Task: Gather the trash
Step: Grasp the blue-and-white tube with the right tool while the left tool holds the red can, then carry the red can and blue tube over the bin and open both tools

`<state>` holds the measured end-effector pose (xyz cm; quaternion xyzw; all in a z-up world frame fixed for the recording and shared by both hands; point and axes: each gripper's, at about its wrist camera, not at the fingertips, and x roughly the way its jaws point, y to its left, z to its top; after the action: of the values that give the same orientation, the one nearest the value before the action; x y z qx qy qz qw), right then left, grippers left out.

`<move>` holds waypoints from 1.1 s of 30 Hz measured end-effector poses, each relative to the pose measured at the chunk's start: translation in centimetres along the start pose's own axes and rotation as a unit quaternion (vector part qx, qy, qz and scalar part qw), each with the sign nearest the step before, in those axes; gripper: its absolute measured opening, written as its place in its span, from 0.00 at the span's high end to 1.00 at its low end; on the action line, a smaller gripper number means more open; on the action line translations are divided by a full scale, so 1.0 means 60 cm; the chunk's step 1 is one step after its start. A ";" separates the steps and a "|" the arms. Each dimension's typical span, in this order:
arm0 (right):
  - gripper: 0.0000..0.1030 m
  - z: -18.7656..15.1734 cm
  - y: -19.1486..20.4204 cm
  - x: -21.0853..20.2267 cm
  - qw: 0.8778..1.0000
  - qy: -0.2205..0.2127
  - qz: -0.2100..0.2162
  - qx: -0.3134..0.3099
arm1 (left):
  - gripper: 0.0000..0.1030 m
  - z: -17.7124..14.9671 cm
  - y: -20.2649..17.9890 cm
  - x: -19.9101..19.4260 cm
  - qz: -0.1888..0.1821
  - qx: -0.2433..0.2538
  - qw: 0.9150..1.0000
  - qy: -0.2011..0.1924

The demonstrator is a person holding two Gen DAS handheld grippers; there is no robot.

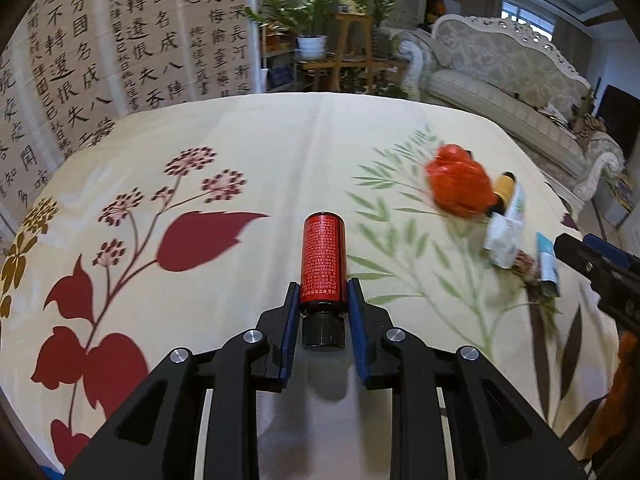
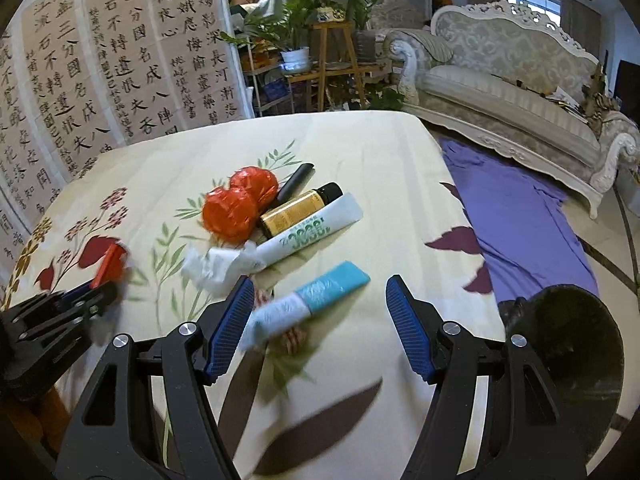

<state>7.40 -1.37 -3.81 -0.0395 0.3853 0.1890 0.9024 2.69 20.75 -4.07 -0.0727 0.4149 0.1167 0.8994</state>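
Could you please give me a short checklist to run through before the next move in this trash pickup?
1. Left gripper clamped on the red bottle: ok, pads press both its sides.
2. Bottle held securely: cannot tell; the grip sits near its black cap, most of the body sticks out.
3. Right gripper free: ok, jaws open, nothing gripped.
4. Next item lined up: ok, the blue-and-white packet lies between the open jaws.
5. Remaining pile apart from the packet: ok, orange foil balls, amber bottle and white tube lie beyond it.
6. Trash bin in view: cannot tell.
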 end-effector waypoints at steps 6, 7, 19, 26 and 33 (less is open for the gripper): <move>0.35 -0.004 -0.015 0.036 0.999 0.035 -0.021 0.009 | 0.76 -0.001 0.014 0.008 -0.006 -0.006 1.000 0.004; 0.35 -0.007 -0.018 0.034 0.999 0.035 -0.023 0.009 | 0.76 -0.002 0.013 0.007 -0.006 -0.005 1.000 0.004; 0.40 -0.033 -0.042 0.011 0.999 0.038 -0.038 0.007 | 0.76 -0.002 0.012 0.009 -0.009 -0.007 1.000 0.003; 0.74 -0.031 -0.027 0.011 0.999 0.048 -0.015 -0.003 | 0.76 -0.003 0.011 0.009 -0.009 -0.006 1.000 0.003; 0.93 -0.031 -0.016 0.002 0.999 0.042 -0.009 -0.011 | 0.76 -0.003 0.012 0.008 -0.012 -0.005 1.000 0.001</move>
<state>6.58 -2.61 -5.29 -0.0605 0.4201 0.1833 0.8867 2.65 21.49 -4.57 -0.0823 0.4139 0.1084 0.9001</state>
